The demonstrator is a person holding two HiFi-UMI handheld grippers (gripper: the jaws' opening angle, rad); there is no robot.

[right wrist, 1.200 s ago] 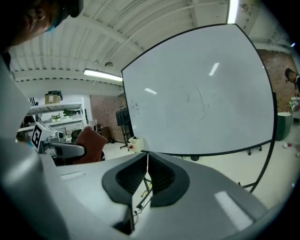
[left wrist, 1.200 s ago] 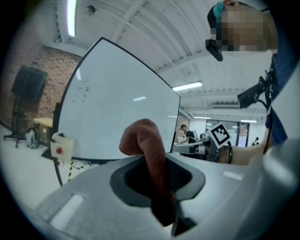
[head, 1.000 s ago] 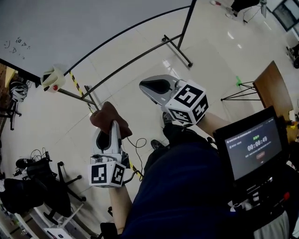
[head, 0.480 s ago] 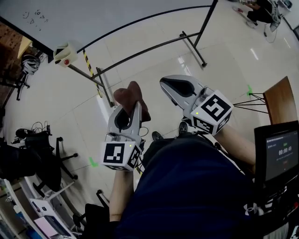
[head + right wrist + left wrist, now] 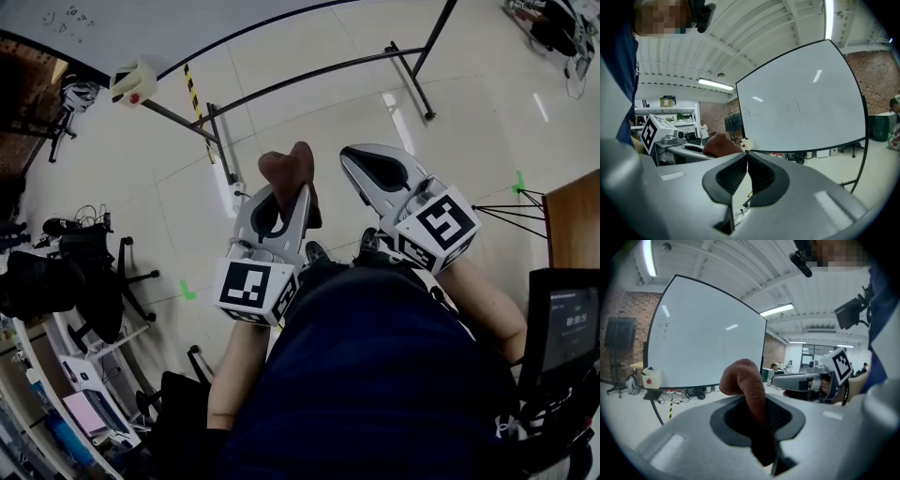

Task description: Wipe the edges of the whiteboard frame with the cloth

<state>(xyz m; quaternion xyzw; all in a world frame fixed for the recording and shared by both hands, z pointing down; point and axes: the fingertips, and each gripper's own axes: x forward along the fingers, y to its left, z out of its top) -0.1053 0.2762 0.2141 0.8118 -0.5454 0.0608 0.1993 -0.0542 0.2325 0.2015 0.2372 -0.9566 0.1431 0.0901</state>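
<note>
Cloth (image 5: 744, 380), brown and bunched, is pinched tight between the jaws of the left claw (image 5: 757, 420). Its rounded top pokes up past the jaw tips, and a darker fold runs down between the pads. The right claw (image 5: 746, 159) is closed with its pads pressed together, and there is nothing between them. In the head view the two claws are held side by side above the person's dark blue clothing (image 5: 375, 375), both pointing forward, with the marker cubes nearest the body.

Ahead of them, well apart from either claw, stands the whiteboard (image 5: 801, 108) on a black metal stand (image 5: 309, 75). Its thin black frame (image 5: 708, 386) runs round a mostly blank white surface with faint scribbles near one upper corner. A small white box with a red button (image 5: 134, 82) hangs at the board's lower corner. The glossy tiled floor (image 5: 469, 112) carries a yellow-and-black striped strip (image 5: 192, 84) beneath it. A black office chair (image 5: 94, 272) stands off to the left.
</note>
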